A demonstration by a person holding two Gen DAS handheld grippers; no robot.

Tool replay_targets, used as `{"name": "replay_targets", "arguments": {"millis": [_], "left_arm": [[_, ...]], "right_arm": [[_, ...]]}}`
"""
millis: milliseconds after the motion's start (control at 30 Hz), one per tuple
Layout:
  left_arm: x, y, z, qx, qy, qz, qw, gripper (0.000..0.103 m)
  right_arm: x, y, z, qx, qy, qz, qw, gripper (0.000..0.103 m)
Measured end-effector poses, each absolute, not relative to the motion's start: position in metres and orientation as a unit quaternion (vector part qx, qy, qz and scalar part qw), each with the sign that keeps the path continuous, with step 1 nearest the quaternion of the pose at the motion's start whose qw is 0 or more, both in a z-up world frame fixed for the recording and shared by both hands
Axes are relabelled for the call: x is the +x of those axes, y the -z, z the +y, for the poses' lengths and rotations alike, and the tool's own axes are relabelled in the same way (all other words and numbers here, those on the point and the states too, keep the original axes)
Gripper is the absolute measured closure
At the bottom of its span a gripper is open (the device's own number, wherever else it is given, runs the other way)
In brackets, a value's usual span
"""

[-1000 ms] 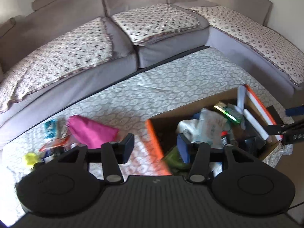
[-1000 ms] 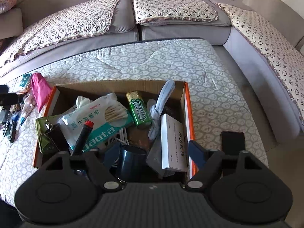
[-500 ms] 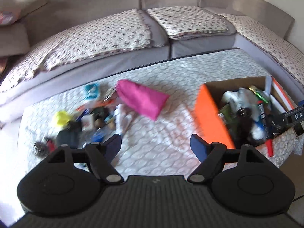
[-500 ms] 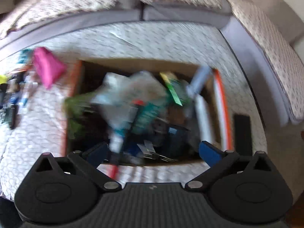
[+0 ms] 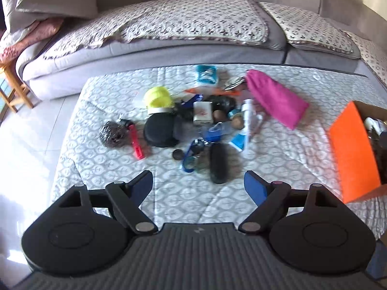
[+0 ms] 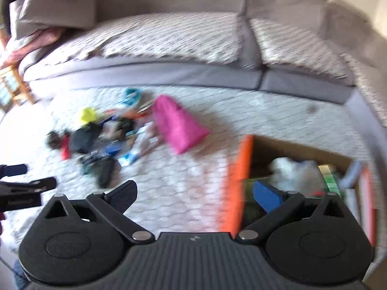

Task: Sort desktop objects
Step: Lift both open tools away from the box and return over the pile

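Jumbled objects point(image 5: 205, 125) (blurred) beside box point(image 5: 353, 152)

Black tongs point(image 5: 198, 181) with blue pads point(image 5: 254, 187), silver pivot screws.

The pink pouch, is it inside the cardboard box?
No, the pink pouch lies on the patterned cloth, apart from the cardboard box on its right.

Pile of small things point(image 5: 198, 125) lies left of the box point(image 5: 353, 149), sofa point(image 5: 183, 31) behind.
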State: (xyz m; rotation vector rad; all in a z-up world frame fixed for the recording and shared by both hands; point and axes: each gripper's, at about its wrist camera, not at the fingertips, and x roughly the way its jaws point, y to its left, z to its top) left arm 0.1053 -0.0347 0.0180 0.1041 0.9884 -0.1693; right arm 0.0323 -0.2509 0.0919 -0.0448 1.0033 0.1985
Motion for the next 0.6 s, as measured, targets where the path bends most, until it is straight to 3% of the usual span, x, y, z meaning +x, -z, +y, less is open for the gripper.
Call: {"name": "replay_targets", "arguments": {"millis": [233, 333, 433, 500, 600], "left_arm": [[0.115, 0.01, -0.019, 0.008, 0.103, 0.456, 0.884, 0.02], [0.122, 0.021, -0.006, -0.002, 0.111, 0.468, 0.877, 0.027], [0.143, 0.027, 0.0, -0.01, 0.119, 0.484, 0.867, 0.042], [0.154, 0.032, 0.003, -0.022, 0.118, 0.498, 0.859, 0.045], [0.161, 0.04, 0.004, -0.016, 0.123, 0.513, 0.849, 0.049]], "right_arm": [[0.071, -0.053, -0.222, -0.02, -0.115, 0.472, 0.874, 0.007], [0.088, -0.037, -0.225, 0.008, -0.111, 0.499, 0.859, 0.011], [0.1, -0.024, -0.223, 0.042, -0.112, 0.53, 0.84, 0.032], [0.101, -0.014, -0.21, 0.053, -0.134, 0.549, 0.823, 0.05], [0.097, -0.002, -0.185, 0.037, -0.157, 0.57, 0.806, 0.055]]}}
